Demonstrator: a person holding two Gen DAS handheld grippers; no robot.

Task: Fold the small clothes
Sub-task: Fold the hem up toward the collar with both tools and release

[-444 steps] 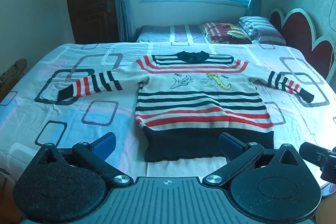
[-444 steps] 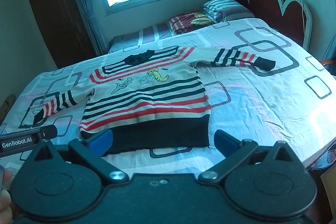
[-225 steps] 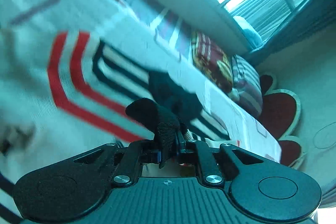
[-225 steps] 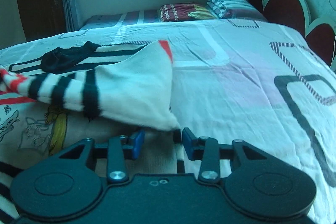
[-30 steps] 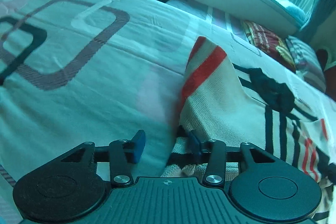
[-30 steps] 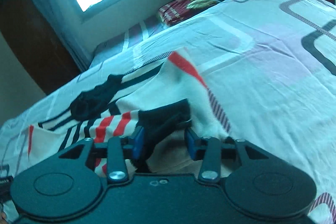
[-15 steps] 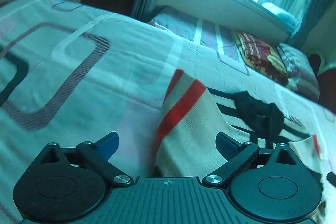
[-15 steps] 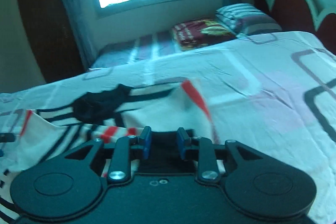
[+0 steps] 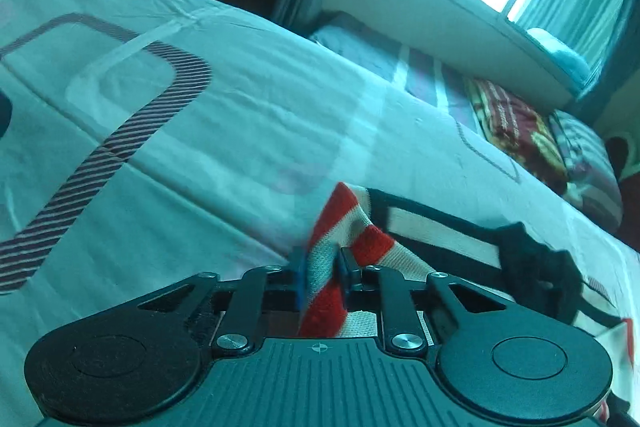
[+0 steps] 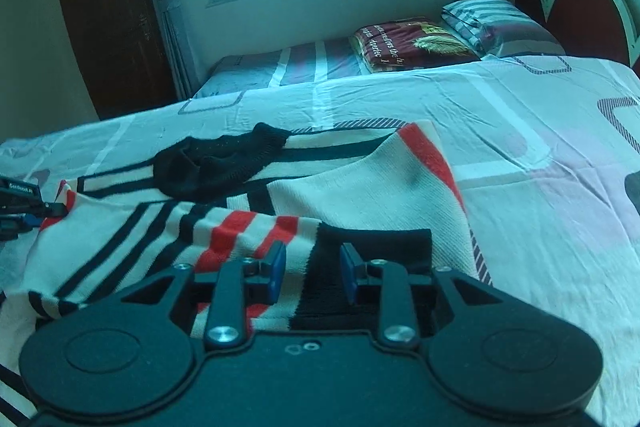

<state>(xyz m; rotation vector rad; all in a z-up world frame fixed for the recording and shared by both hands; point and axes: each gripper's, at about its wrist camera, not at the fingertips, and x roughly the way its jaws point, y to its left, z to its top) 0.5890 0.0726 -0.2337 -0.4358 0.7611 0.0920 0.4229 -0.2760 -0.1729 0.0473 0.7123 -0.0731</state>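
Observation:
A small cream sweater [image 10: 352,187] with red and black stripes and a black collar [image 10: 218,159] lies on the bed, both sleeves folded in over the body. My left gripper [image 9: 320,277] is shut on the sweater's left shoulder fold [image 9: 340,223], which bunches up between the jaws. My right gripper [image 10: 308,273] hovers over the black cuff [image 10: 372,243] of the folded-in sleeve with the jaws partly open and nothing held between them. The left gripper's tip also shows at the left edge of the right wrist view [image 10: 24,207].
The bed sheet [image 9: 200,131] is pale with rounded-square outlines. A red patterned pillow [image 10: 412,43] and a striped pillow [image 10: 496,23] lie at the far side below the window. A dark red headboard [image 10: 580,7] stands at the right; a dark door [image 10: 108,11] is at the left.
My left gripper was wide open half a second ago and has closed on the sweater's shoulder fold. My right gripper has opened a little over the black cuff and released it.

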